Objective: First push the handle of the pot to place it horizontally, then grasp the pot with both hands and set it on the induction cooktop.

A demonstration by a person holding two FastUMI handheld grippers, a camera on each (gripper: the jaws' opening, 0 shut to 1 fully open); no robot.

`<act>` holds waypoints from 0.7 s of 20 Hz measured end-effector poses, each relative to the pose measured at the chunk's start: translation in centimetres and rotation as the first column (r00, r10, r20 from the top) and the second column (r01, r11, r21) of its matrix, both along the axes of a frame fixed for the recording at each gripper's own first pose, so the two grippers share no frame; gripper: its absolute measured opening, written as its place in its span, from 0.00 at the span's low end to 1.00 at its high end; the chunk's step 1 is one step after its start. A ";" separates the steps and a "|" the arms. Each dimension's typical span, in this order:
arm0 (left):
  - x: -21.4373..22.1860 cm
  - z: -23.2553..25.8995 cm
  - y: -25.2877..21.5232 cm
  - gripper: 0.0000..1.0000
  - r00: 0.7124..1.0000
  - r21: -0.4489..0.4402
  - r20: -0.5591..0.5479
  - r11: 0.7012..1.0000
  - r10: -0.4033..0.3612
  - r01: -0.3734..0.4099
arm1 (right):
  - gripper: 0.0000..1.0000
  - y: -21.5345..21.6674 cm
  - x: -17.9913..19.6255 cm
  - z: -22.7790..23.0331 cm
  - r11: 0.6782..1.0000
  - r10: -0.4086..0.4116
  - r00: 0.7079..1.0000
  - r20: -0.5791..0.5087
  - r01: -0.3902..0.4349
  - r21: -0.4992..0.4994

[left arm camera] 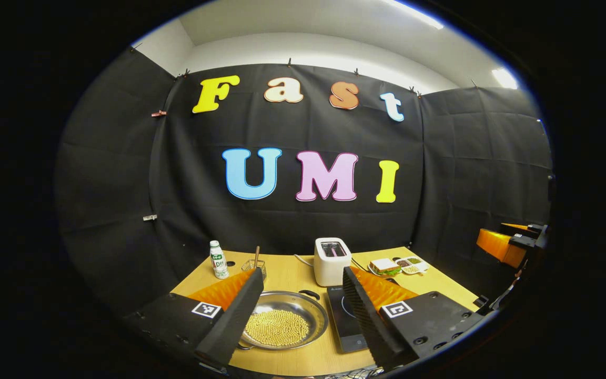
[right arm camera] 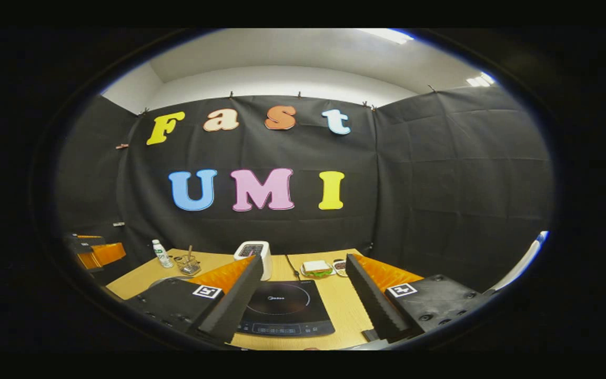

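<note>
1. Checking progress: nothing done yet, as far as the frames show. The pot (left arm camera: 286, 320) sits on the counter (left arm camera: 303, 358) at lower centre of the left gripper view, just left of the induction cooktop (left arm camera: 346, 318), not on it.
2. Pot is a shallow steel pan holding small yellow beads. A dark handle (left arm camera: 309, 294) shows at its far rim; too small to judge its angle, so I can't tell if the push step is needed or finished.
3. Left tool (left arm camera: 299, 316): fingers spread wide, holding nothing, hovering above and in front of the pot, framing it.
4. Right tool (right arm camera: 303, 300): fingers spread wide, empty, framing the cooktop, lower centre of the right gripper view. Cooktop surface looks bare.
5. Left: handle push, two-tool grasp, lift, place on cooktop. My read: start of task.
6. Clutter at the back of the counter: toaster (left arm camera: 332, 260), bottle (left arm camera: 219, 259), small wire basket (left arm camera: 254, 266), sandwich plate (left arm camera: 385, 267). Well apart from the pot's path to the cooktop.
</note>
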State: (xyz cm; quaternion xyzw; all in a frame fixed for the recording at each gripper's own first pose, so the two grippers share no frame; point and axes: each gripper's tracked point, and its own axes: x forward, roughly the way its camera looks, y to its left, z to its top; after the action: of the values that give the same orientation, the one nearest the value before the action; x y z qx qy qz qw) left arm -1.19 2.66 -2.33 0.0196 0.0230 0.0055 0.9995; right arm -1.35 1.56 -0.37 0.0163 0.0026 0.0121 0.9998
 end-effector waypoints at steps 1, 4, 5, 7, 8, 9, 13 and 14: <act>0.1 -0.1 0.1 0.95 1.000 -0.002 -0.005 1.000 0.000 0.000 | 1.00 0.1 0.1 -0.2 1.000 0.004 1.000 -0.001 -0.004 -0.001; 0.5 -0.4 0.3 0.95 1.000 -0.008 -0.021 1.000 0.002 -0.002 | 0.98 0.4 0.6 -0.5 1.000 0.011 1.000 -0.007 -0.011 -0.015; 0.7 -0.5 0.4 0.95 1.000 -0.008 -0.027 1.000 0.002 -0.002 | 0.98 0.5 0.7 -0.6 1.000 0.015 1.000 -0.010 -0.015 -0.016; 1.0 -1.1 0.6 0.95 0.999 -0.007 -0.049 1.000 0.000 0.000 | 0.98 0.7 1.0 -0.7 1.000 0.018 1.000 -0.014 -0.018 -0.014; 1.2 -1.6 0.8 0.95 0.998 -0.006 -0.064 1.000 0.001 -0.001 | 0.98 0.8 1.1 -0.8 1.000 0.020 1.000 -0.016 -0.020 -0.014; 1.4 -2.1 1.0 0.95 0.996 -0.005 -0.084 1.000 0.001 -0.001 | 0.98 0.9 1.1 -0.9 1.000 0.023 1.000 -0.017 -0.023 -0.016; 2.4 -4.7 1.8 0.81 0.987 -0.017 -0.161 1.000 -0.026 0.024 | 0.98 1.0 1.1 -1.6 0.999 0.034 0.999 -0.032 -0.035 -0.040; 2.5 -5.5 2.1 0.76 0.983 -0.029 -0.182 0.999 -0.032 0.027 | 0.98 1.0 1.1 -1.8 0.998 0.034 0.999 -0.037 -0.036 -0.042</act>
State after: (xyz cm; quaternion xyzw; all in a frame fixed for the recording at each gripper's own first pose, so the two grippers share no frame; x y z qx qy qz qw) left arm 1.29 4.78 -7.85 0.0073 0.1141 -0.0115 0.9934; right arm -0.28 2.54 -2.13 -0.0051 0.0215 0.0294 0.9993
